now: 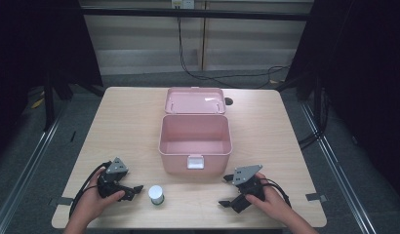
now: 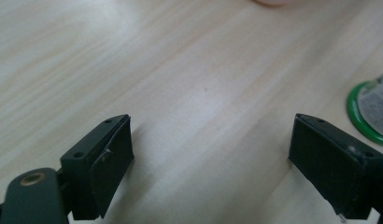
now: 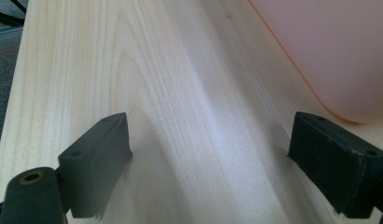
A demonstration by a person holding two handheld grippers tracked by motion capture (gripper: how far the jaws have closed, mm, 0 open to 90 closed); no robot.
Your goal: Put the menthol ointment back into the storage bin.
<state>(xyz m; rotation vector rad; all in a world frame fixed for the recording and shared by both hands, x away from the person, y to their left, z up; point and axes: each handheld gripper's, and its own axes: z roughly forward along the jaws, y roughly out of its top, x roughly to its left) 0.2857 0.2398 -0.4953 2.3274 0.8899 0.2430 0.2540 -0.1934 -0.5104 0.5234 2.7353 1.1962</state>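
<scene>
The table (image 1: 130,117) is carrying everything, and the pink box (image 1: 194,146) is sitting at its middle, lid thrown back toward the far edge, cavity looking empty. The box is looking like rigid moulded plastic, light for its bulk and slick-walled, so it is probably best steadied by a rim or wall rather than squeezed.

The left gripper (image 1: 134,189) is resting near the front edge toward the left corner, jaws standing wide apart with nothing between them. The right gripper (image 1: 226,191) is lying near the front edge toward the right corner, jaws likewise spread wide and holding nothing.

The jar (image 1: 156,194) is standing upright near the front edge, just beside the left gripper and in front of the box's left corner. It is likely light, hard and smooth, and apt to roll if tipped; gripping it across the round body below the cap is looking safest.

The high view is giving the whole layout. The left gripper view is showing a green-rimmed label on the jar (image 2: 371,112), which the high view is leaving as plain white. The right gripper view is showing the box (image 3: 329,51) close off its right jaw.
</scene>
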